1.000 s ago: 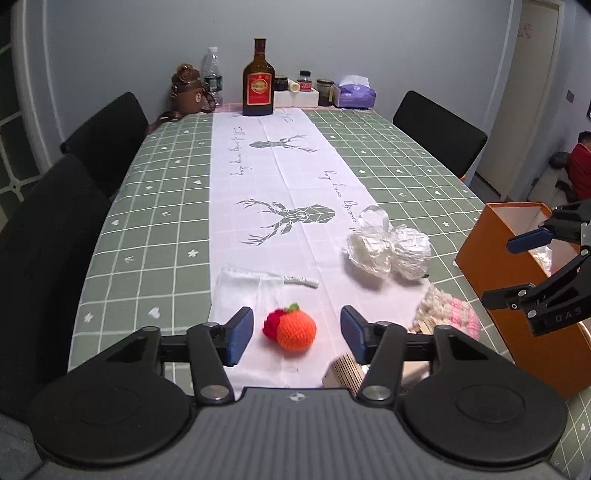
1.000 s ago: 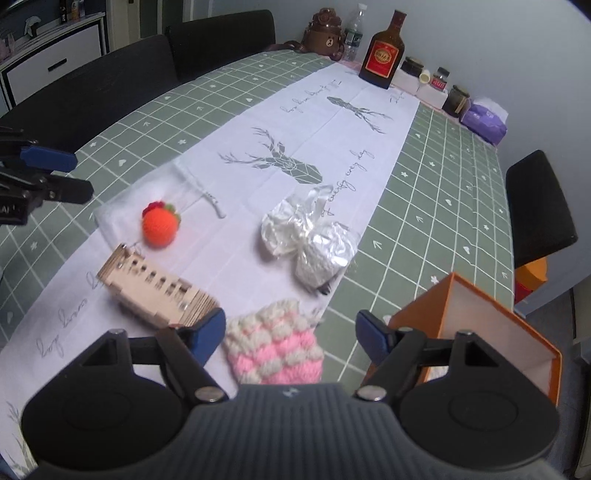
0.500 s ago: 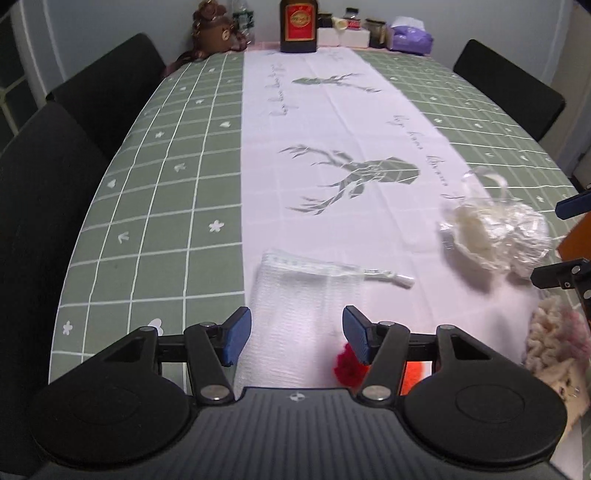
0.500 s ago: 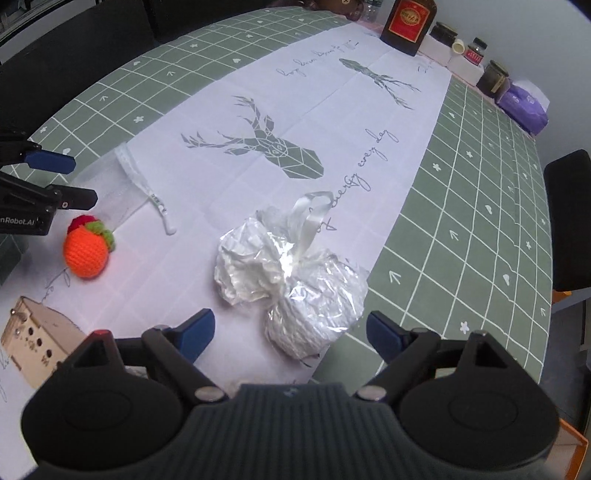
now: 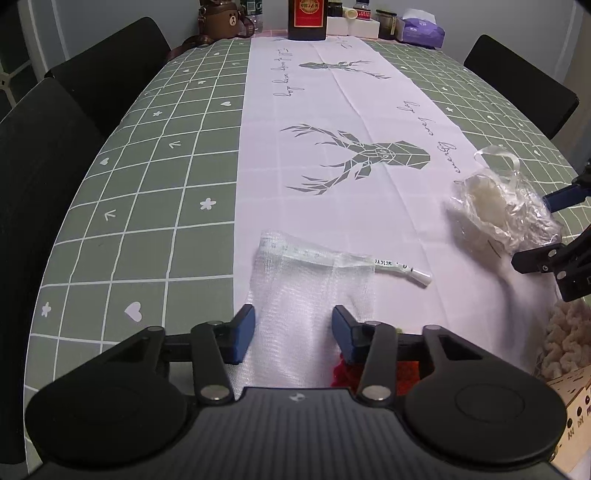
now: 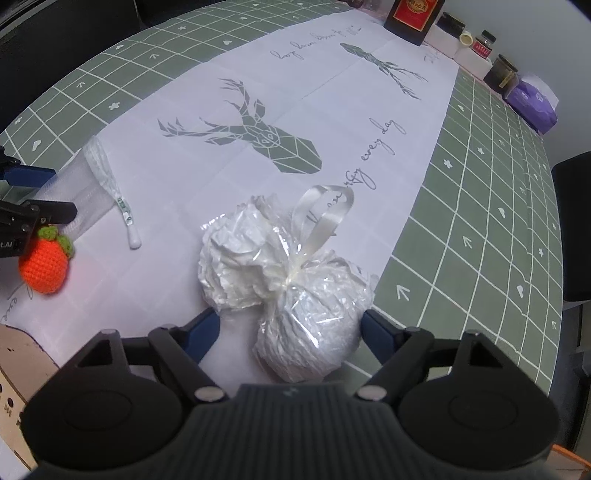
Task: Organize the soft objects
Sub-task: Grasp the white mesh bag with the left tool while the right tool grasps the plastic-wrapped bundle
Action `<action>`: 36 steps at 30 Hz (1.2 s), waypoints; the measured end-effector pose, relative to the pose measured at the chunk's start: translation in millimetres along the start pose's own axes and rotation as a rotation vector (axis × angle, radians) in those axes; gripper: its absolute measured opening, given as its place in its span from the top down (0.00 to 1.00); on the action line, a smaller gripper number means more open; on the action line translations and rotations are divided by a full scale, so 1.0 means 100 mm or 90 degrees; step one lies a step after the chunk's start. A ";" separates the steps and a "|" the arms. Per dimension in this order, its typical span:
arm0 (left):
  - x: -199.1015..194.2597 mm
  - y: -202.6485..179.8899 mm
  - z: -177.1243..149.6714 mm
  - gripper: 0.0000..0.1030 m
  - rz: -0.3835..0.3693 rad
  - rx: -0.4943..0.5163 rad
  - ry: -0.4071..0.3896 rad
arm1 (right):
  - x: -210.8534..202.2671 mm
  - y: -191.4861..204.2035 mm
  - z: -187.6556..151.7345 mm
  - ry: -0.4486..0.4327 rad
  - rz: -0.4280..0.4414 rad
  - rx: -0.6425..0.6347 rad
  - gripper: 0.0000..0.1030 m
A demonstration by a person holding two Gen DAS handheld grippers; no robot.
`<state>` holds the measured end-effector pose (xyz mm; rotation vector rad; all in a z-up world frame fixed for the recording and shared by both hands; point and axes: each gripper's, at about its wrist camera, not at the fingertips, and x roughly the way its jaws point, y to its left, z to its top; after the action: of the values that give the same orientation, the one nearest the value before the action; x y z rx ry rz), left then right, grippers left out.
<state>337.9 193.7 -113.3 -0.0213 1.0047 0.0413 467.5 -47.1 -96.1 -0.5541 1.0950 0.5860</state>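
Observation:
A white mesh zip pouch (image 5: pixel 314 295) lies flat on the white runner; my left gripper (image 5: pixel 291 332) is open with its jaws on either side of the pouch's near end. The pouch also shows in the right wrist view (image 6: pixel 99 173). A clear crinkled plastic bag of white stuff with a ribbon loop (image 6: pixel 288 280) lies between the open jaws of my right gripper (image 6: pixel 288 328); it also shows in the left wrist view (image 5: pixel 502 210). An orange crocheted fruit (image 6: pixel 46 264) sits under the left gripper. A pink-and-cream knitted piece (image 5: pixel 565 343) is at the right.
A wooden box (image 6: pixel 14 365) lies at the near left edge. A brown bottle (image 5: pixel 306 18), a bear figure (image 5: pixel 221 22), jars and a purple tissue pack (image 5: pixel 423 31) stand at the table's far end. Black chairs (image 5: pixel 110 66) line both sides.
Both grippers have moved forward and lower. The left went from over the orange fruit to the mesh pouch. The right went from the knitted piece to the plastic bag.

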 end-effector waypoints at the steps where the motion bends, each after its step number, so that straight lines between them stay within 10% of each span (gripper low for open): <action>1: -0.01 -0.01 0.00 0.65 0.003 0.000 -0.002 | 0.00 0.01 0.00 -0.001 -0.002 -0.002 0.25; 8: -0.01 -0.03 -0.01 0.98 0.002 0.002 -0.020 | -0.02 0.12 -0.05 -0.004 -0.023 -0.034 0.41; 14: -0.18 0.10 0.07 0.99 0.015 -0.026 -0.052 | -0.13 0.12 -0.06 -0.017 -0.033 -0.029 0.56; 36: -1.36 -0.05 0.24 0.99 0.011 -0.071 -0.055 | -1.25 0.23 -0.20 -0.061 -0.007 -0.002 0.56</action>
<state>285.6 186.5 14.4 -0.1126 0.9147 0.1129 396.4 -63.9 9.4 -0.5295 0.9998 0.5986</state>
